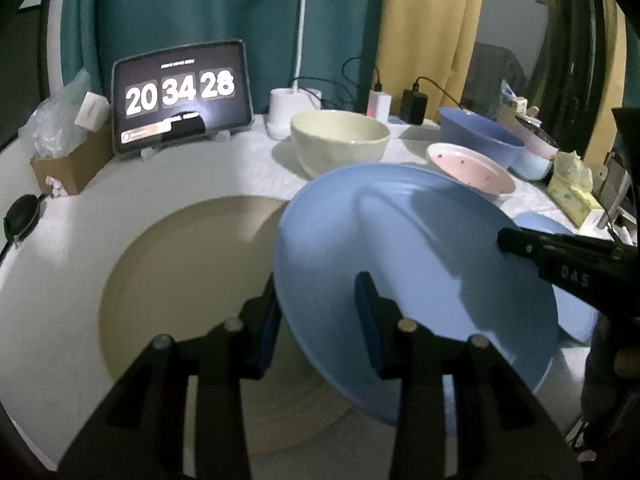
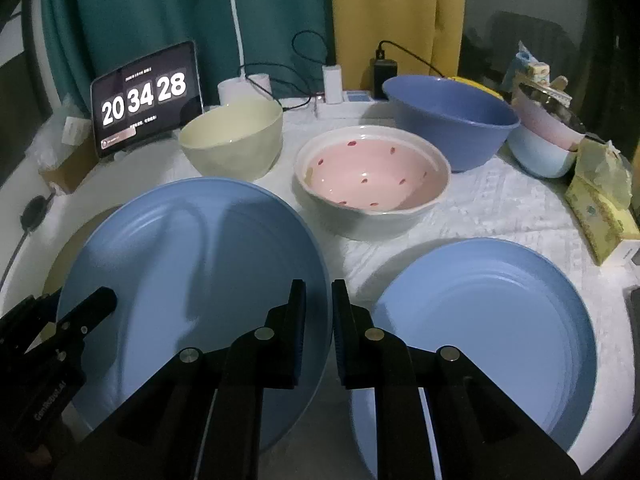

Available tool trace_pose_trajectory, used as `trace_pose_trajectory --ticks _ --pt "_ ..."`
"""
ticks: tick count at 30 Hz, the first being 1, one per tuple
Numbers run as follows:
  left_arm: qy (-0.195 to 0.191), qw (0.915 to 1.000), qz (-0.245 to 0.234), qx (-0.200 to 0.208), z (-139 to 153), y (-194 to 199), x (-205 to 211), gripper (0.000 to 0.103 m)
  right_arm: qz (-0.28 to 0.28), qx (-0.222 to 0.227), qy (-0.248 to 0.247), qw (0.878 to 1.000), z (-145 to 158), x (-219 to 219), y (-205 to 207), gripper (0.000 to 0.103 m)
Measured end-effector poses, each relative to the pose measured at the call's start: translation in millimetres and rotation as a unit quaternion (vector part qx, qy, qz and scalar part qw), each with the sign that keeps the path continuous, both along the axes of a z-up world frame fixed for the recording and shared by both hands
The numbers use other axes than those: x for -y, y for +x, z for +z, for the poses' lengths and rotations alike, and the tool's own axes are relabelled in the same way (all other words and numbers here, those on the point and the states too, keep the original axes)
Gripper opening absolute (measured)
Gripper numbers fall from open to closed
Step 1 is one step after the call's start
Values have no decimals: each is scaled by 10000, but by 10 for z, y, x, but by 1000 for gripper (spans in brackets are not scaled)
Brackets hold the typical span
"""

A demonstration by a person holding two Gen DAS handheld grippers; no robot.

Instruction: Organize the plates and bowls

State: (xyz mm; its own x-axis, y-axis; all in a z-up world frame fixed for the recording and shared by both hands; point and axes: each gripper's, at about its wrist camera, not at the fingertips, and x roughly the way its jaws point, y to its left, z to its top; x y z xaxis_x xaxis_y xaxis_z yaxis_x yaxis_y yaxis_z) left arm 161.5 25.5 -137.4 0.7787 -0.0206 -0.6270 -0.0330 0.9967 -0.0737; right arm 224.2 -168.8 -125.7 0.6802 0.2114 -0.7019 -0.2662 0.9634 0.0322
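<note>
Gripper work is shared: the left gripper (image 1: 316,312) straddles the near-left rim of a blue plate (image 2: 192,280), one finger under and one over, while the right gripper (image 2: 319,320) pinches its right rim, apparently clamped. Held at both sides, the plate hangs tilted over a beige plate (image 1: 180,280) at the counter's near-left part, probably for stacking. A second blue plate (image 2: 500,320) waits near the right edge, with bowls behind.
</note>
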Motion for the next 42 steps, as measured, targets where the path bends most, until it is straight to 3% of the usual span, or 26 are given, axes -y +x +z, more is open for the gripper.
trace_pose_trajectory --ticks 21,42 --pt "159 9993 -296 170 200 -130 407 37 -240 246 197 9992 138 434 -262 14" --pt "344 9958 -842 50 187 -99 988 37 -720 229 345 9965 68 1030 -373 14"
